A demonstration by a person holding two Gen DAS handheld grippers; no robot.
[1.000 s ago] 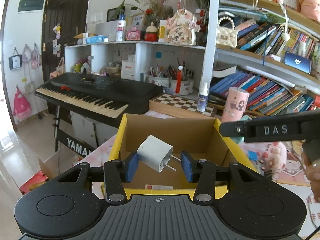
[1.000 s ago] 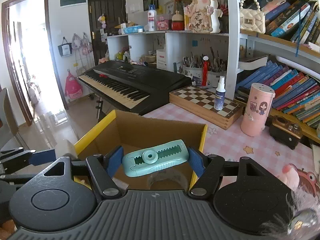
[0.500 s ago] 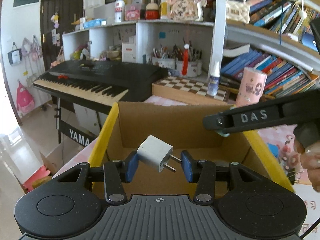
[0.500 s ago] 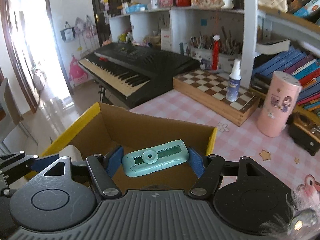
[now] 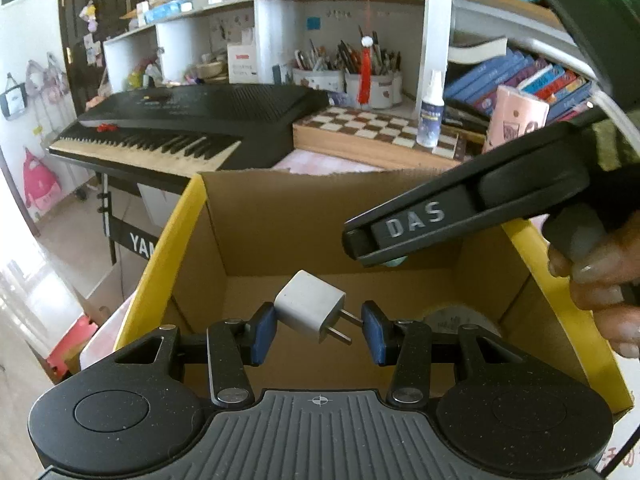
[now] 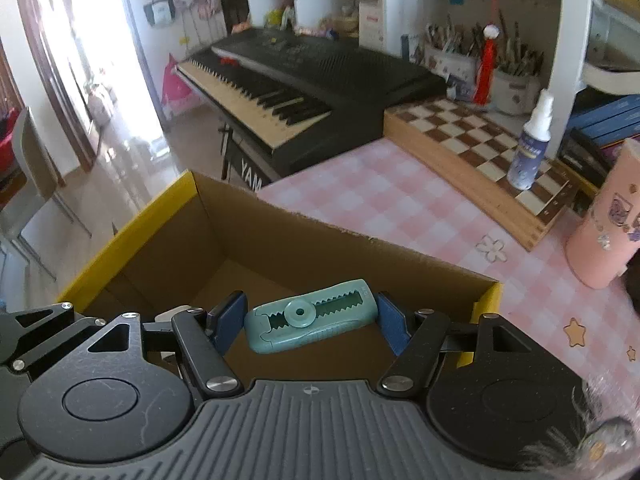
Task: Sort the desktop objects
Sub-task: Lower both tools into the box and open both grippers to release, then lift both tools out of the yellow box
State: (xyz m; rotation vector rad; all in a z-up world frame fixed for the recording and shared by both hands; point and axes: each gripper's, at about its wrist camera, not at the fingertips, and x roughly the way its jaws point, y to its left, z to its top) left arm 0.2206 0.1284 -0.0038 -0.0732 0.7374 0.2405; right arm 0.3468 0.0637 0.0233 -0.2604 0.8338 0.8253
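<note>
My left gripper (image 5: 318, 328) is shut on a white plug adapter (image 5: 310, 305), its two prongs touching the right pad, held over the open cardboard box (image 5: 256, 216) with yellow rims. My right gripper (image 6: 310, 322) is shut on a teal correction-tape dispenser (image 6: 312, 320), hanging above the same box (image 6: 320, 248). In the left wrist view the right gripper's black body reaches in from the right over the box, a hand behind it. A grey roll (image 5: 460, 318) lies on the box floor.
The box sits on a pink checked tablecloth (image 6: 400, 200). Behind it stand a black keyboard (image 6: 304, 76), a wooden chessboard (image 6: 480, 148), a spray bottle (image 6: 530, 148) and a pink tumbler (image 6: 604, 228). Shelves with books and pen cups fill the back.
Both grippers have moved forward and tilted down, now hanging over the box's inside. The adapter and the teal dispenser stay gripped as before.
</note>
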